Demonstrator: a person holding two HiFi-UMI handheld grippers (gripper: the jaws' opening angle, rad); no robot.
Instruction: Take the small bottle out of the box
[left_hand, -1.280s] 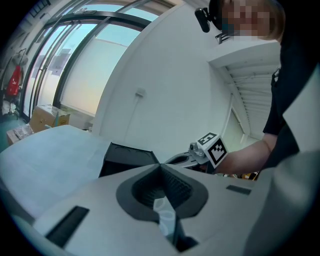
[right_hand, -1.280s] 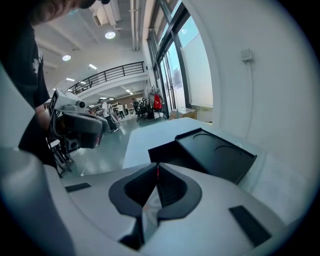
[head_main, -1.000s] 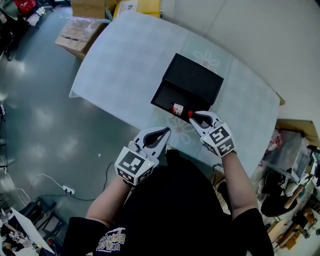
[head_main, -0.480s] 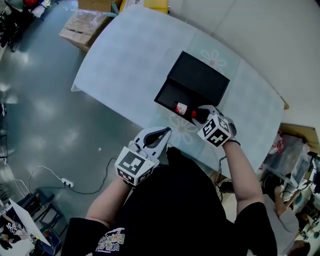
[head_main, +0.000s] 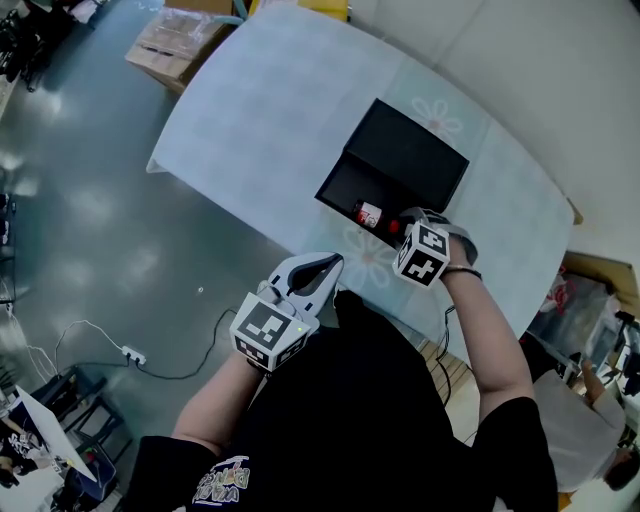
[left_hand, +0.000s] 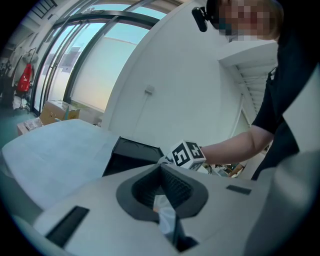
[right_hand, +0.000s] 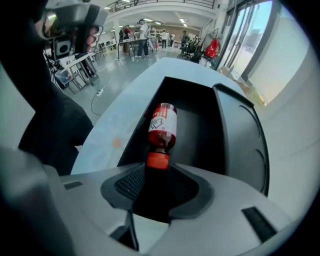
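A black box lies open on the table, its lid folded back. In it lies a small bottle of dark red liquid with a red cap, the cap toward me. My right gripper points steeply down at that end. Its jaws have just been opening and stand open, with the cap between the tips of my right gripper and no pad pressing on it. My left gripper hangs shut and empty at the table's near edge, left of the box.
The table has a pale blue cloth with flower prints. Cardboard boxes stand on the floor beyond its far left corner. A power strip with a cable lies on the grey floor at left.
The right gripper has dropped toward the bottle's cap end and rolled, so its marker cube now faces up. Its jaws have opened around the cap. The left gripper has stayed put.
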